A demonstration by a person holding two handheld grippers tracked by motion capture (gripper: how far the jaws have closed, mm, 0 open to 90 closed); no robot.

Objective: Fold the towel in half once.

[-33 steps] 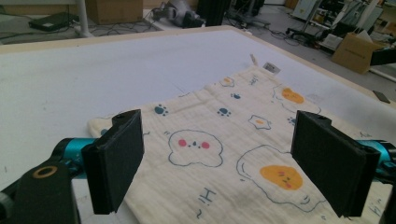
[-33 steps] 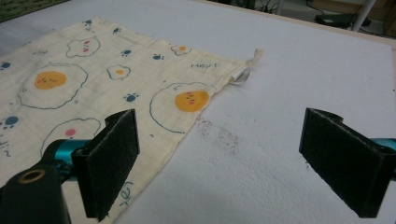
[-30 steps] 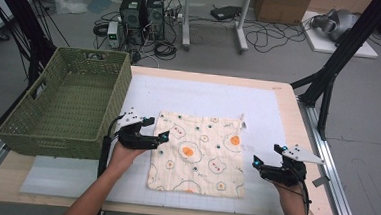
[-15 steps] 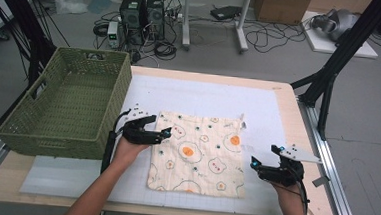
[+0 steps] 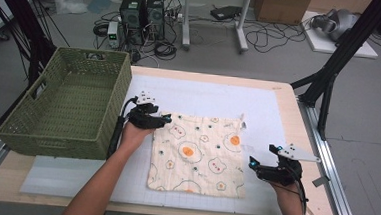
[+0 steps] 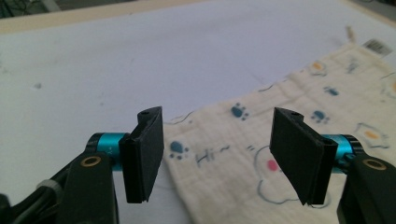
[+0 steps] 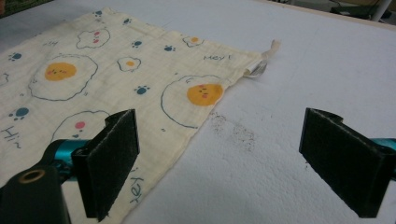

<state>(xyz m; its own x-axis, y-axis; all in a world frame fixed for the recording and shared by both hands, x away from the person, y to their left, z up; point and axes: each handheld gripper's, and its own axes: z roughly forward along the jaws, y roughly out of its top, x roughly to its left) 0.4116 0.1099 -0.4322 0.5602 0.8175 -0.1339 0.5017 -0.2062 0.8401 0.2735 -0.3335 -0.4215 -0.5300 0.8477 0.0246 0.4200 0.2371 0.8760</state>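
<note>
The fingers (image 6: 145, 154) of the left gripper (image 5: 161, 119) are spread apart with nothing between them, and the far left corner of the cloth (image 5: 198, 153) is framed in the gap, lying flat just beyond the pads. The fingers (image 7: 112, 161) of the right gripper (image 5: 253, 164) are likewise released, set wide; one pad sits above the cloth's right edge, the other above the bare white mat (image 5: 204, 96).

The cloth, cream with fried-egg and paw prints, is spread flat near the middle of the tabletop (image 5: 306, 144), slightly toward the near edge, with its tag at the far right corner. A green woven basket (image 5: 68, 105) stands at the left edge of the tabletop.

Several slips can be foreseen. Because the fabric lies flush on the mat, it may be skated over and nothing pinched if the pads close too high. If only one corner is caught, the cloth would likely be dragged askew and wrinkled.
</note>
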